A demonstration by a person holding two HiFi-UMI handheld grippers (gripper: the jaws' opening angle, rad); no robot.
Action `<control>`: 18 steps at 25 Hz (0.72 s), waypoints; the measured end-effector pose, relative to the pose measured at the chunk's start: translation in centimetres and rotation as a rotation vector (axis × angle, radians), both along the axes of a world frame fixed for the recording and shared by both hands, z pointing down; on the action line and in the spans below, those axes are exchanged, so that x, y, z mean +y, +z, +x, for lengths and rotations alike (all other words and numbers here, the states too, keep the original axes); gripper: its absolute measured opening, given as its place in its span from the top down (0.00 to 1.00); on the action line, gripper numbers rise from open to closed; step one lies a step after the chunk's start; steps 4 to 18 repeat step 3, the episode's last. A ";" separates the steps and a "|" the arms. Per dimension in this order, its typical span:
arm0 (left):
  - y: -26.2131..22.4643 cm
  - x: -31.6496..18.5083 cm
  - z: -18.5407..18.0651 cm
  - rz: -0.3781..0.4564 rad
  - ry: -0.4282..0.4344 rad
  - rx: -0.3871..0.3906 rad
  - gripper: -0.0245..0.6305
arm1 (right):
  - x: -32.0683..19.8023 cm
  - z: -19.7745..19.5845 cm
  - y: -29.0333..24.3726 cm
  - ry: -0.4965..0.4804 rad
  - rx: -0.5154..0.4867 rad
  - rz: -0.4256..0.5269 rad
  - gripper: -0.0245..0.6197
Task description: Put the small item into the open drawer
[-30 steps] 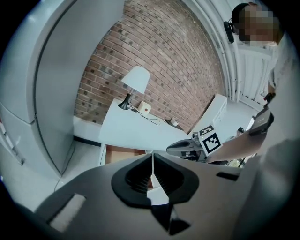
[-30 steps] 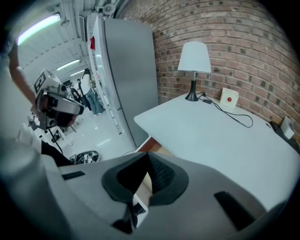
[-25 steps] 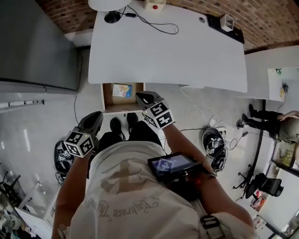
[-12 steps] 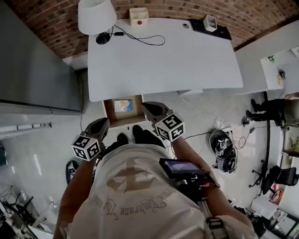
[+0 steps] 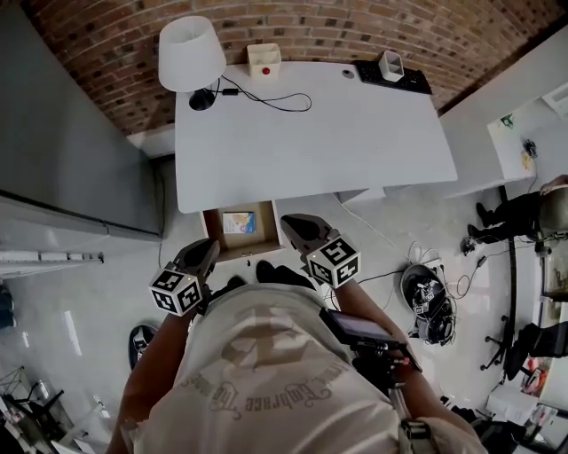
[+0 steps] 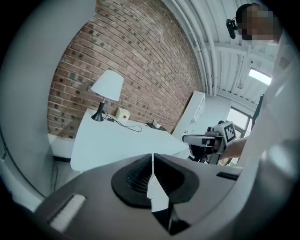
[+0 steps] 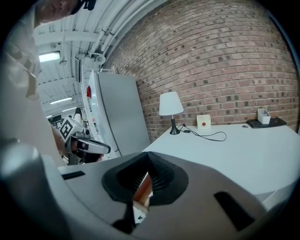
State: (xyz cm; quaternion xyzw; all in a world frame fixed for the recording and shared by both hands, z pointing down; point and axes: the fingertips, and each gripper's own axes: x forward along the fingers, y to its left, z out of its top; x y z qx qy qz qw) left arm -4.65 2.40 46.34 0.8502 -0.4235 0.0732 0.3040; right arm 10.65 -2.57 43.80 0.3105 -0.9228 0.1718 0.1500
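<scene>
Head view, from above. The left claw (image 5: 209, 247) and right claw (image 5: 294, 223) are held in front of the person, one on each side of the open drawer (image 5: 209, 232), which projects from under the front edge of the white tabletop (image 5: 311, 142). The small item (image 5: 238, 222), a flat piece with blue print, lies inside the drawer, clear of both claws. In the left gripper view the left claw (image 6: 153, 161) is closed, pads meeting, with nothing between them. In the right gripper view the right claw (image 7: 146, 176) is likewise closed and empty. A white-shaded lamp (image 5: 191, 53) and a small box with a red dot (image 5: 264, 60) stand at the tabletop's far edge, against the brick wall (image 5: 355, 27).
</scene>
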 end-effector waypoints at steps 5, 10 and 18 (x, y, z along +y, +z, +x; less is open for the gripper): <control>0.2 0.6 0.0 -0.002 0.002 0.007 0.94 | 0.5 0.1 -0.3 0.007 0.005 0.000 0.95; 0.2 0.6 0.0 -0.002 0.002 0.007 0.94 | 0.5 0.1 -0.3 0.007 0.005 0.000 0.95; 0.2 0.6 0.0 -0.002 0.002 0.007 0.94 | 0.5 0.1 -0.3 0.007 0.005 0.000 0.95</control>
